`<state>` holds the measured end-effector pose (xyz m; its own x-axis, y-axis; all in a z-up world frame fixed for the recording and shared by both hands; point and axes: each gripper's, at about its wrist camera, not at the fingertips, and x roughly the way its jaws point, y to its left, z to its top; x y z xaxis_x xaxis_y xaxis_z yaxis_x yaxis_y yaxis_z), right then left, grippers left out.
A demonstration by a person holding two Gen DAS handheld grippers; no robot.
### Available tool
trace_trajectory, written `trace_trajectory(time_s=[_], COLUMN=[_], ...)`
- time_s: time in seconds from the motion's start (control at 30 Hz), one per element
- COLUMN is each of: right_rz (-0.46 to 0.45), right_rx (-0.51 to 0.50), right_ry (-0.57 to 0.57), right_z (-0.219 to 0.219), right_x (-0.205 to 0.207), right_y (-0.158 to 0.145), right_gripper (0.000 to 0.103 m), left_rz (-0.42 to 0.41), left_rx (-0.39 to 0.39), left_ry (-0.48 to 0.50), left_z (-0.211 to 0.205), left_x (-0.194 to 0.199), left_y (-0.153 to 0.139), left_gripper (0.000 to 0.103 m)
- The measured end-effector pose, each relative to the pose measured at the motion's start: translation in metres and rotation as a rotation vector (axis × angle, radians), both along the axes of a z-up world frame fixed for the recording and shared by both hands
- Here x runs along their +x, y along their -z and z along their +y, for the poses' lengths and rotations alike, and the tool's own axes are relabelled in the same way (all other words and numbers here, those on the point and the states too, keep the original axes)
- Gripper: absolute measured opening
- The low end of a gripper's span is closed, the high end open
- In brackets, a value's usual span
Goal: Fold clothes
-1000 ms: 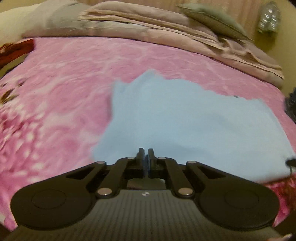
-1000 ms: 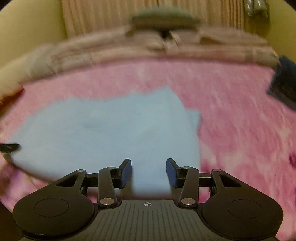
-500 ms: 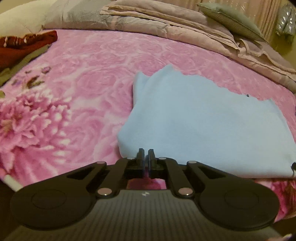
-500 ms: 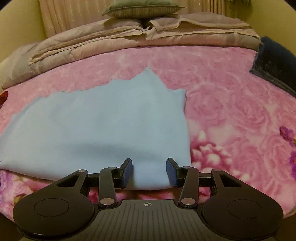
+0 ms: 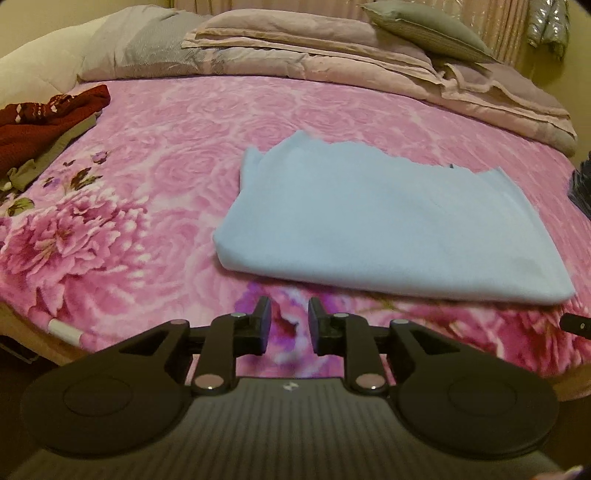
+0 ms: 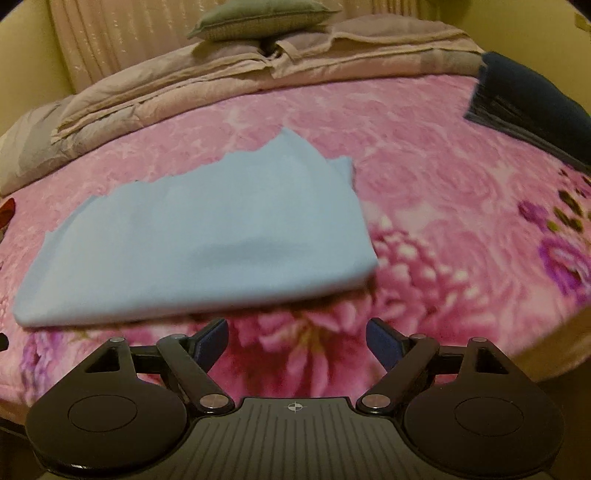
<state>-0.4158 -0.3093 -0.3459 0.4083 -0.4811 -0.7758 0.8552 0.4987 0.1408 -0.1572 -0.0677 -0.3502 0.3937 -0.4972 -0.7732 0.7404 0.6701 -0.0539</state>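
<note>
A light blue cloth (image 5: 388,225) lies folded flat on the pink flowered blanket (image 5: 155,177); the right wrist view shows the same light blue cloth (image 6: 207,236). My left gripper (image 5: 289,323) hovers short of the cloth's near fold, its jaws opening with a small gap and nothing between them. My right gripper (image 6: 297,339) also hangs back from the near edge, jaws opening wide and empty. Neither gripper touches the cloth.
A dark red garment (image 5: 44,118) with grey cloth under it lies at the left edge of the bed. A folded dark blue garment (image 6: 532,103) sits at the right. Beige bedding (image 5: 332,48) and a grey-green pillow (image 6: 258,18) line the far side.
Both grippers drew back from the blue cloth toward the bed's near edge and rose. The left jaws went from shut to slightly apart; the right jaws spread much wider. The cloth stays flat.
</note>
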Motion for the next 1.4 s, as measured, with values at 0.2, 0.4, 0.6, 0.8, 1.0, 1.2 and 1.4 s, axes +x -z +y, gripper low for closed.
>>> trace_trajectory(time_s=[0.2,0.4,0.6,0.8,1.0,1.2,1.4], right_rz=[-0.024,-0.046,-0.054,-0.057,-0.071,-0.094,-0.163], right_rx=[-0.019,-0.045,-0.052,-0.051,-0.045,-0.053,-0.059], right_ry=[0.018,-0.008,-0.026,-0.029,-0.037,-0.015,-0.004], right_z=[0.022,0.039,0.049,0.05,0.046,0.034,0.005], right_x=[-0.012,-0.015,-0.017,-0.019,-0.021,-0.023,-0.012], right_y=[-0.017,-0.03,-0.034,-0.034,-0.021,-0.009,-0.008], right_gripper=[0.084,0.084,0.084,0.084,0.084,0.06,0.053], left_rz=[-0.027,-0.051,-0.059,-0.05,-0.001,0.001,-0.032], left_rx=[-0.011,-0.029,-0.035,-0.039,-0.086,-0.122,-0.167], left_ry=[0.016,0.031,0.039,0.046,0.071,0.074,0.081], left_z=[0.015,0.028,0.037,0.04,0.042,0.033,0.006], left_x=[-0.018,-0.029,-0.035,-0.033,-0.023,-0.001,0.028], left_y=[-0.012,-0.021,-0.025,-0.022,-0.006,0.004,0.007], left_gripper=[0.023,0.024,0.024,0.024,0.024,0.011,0.011])
